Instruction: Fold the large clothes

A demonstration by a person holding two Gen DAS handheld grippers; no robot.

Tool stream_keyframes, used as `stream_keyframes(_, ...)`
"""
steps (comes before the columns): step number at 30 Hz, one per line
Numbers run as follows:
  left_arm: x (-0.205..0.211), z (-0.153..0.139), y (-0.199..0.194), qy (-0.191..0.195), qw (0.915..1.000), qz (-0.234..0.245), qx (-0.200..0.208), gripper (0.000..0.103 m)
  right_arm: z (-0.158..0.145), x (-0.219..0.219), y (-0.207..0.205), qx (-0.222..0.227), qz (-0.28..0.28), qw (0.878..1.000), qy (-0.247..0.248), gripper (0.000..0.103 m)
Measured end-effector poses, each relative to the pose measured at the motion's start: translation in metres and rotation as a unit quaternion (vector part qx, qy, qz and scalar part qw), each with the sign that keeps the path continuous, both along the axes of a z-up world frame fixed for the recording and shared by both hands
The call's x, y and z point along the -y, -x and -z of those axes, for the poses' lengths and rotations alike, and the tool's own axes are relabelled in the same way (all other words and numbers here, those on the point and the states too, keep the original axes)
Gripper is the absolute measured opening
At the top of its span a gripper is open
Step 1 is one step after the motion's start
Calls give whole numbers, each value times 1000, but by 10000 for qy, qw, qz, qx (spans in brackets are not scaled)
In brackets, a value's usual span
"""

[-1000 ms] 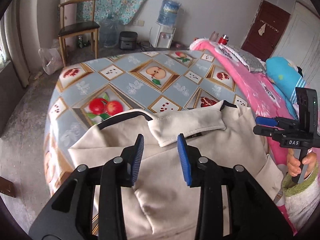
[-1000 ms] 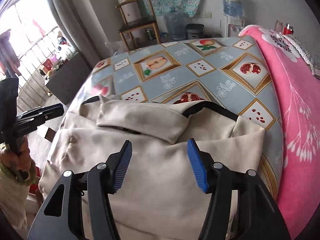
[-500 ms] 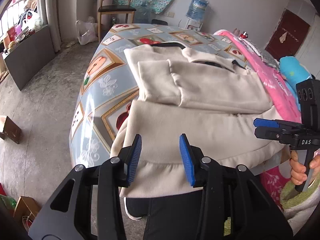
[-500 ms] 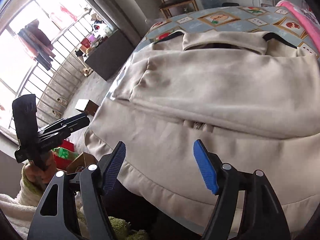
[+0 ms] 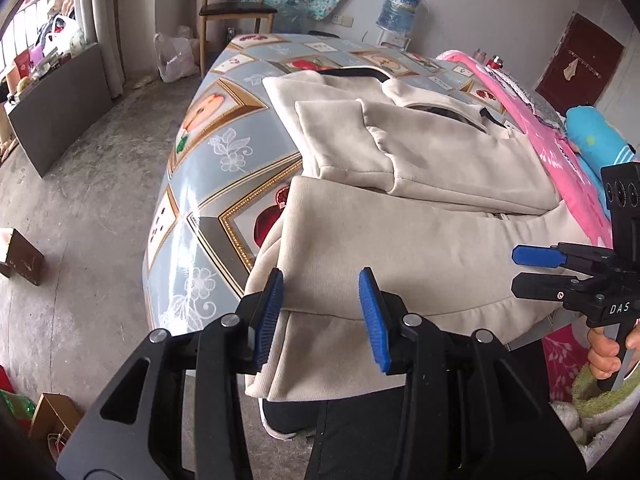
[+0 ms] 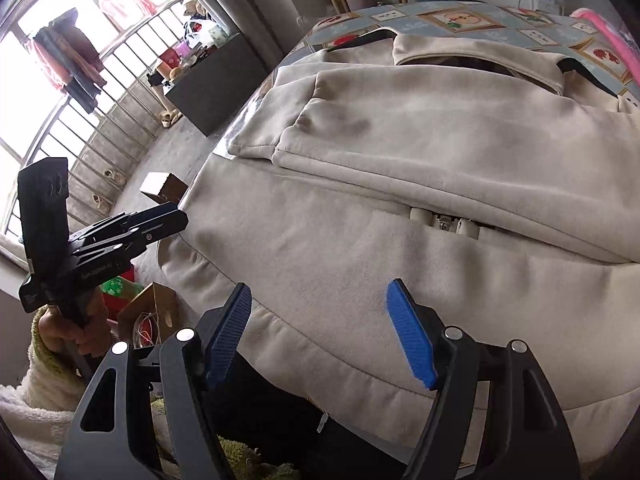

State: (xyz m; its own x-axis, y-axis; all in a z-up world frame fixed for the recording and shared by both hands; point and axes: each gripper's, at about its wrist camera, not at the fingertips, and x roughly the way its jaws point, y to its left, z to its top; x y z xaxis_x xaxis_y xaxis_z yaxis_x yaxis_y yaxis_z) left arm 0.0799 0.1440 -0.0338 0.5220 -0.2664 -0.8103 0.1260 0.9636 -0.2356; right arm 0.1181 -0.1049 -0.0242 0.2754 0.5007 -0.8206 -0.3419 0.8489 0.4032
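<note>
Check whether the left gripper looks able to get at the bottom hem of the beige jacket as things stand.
Probably yes. The left gripper has its jaws apart right over the hem of the beige jacket, which hangs off the table edge, with nothing between.

One jacket [image 5: 420,240], two grippers, perhaps.

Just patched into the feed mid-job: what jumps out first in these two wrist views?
A large beige jacket with both sleeves folded across its front covers the near end of a fruit-patterned tablecloth, its hem hanging over the edge. The left gripper and right gripper both hover at that hem, jaws open and holding nothing.
</note>
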Motion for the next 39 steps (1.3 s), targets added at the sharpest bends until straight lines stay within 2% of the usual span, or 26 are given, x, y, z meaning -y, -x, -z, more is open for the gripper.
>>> stream_keyframes(8, -8, 4, -24, 419, 9974, 473, -342, 38, 2, -1, -7, -69, -84, 9999, -69, 69)
stream_keyframes(14, -3, 4, -41, 409, 9970, 567, -344, 38, 3, 1, -8, -108, -52, 9998, -168, 69)
stream_keyframes(21, 2, 3, -52, 384, 9979, 412, -328, 38, 3, 4, -8, -162, 23, 9994, -300, 69)
stream_keyframes(28, -3, -5, -55, 324, 9994, 58, -125, 38, -4, 7, -2, -193, 46, 9986, -496, 69)
stream_keyframes(34, -5, 6, -61, 156, 9996, 17, -246, 38, -12, 8, 4, -114, 31, 9985, -534, 69)
stream_keyframes(36, -5, 6, -59, 179, 9997, 55, -136, 33, -13, 9, 5, -105, 60, 9985, -542, 69)
stream_keyframes(37, -5, 4, -58, 171, 9998, 117, -43, 22, -14, 9, 5, -107, 74, 9983, -562, 69)
stream_keyframes(39, -3, -2, -53, 33, 9997, 175, 160, 13, -15, 10, 4, -124, 100, 9978, -640, 69)
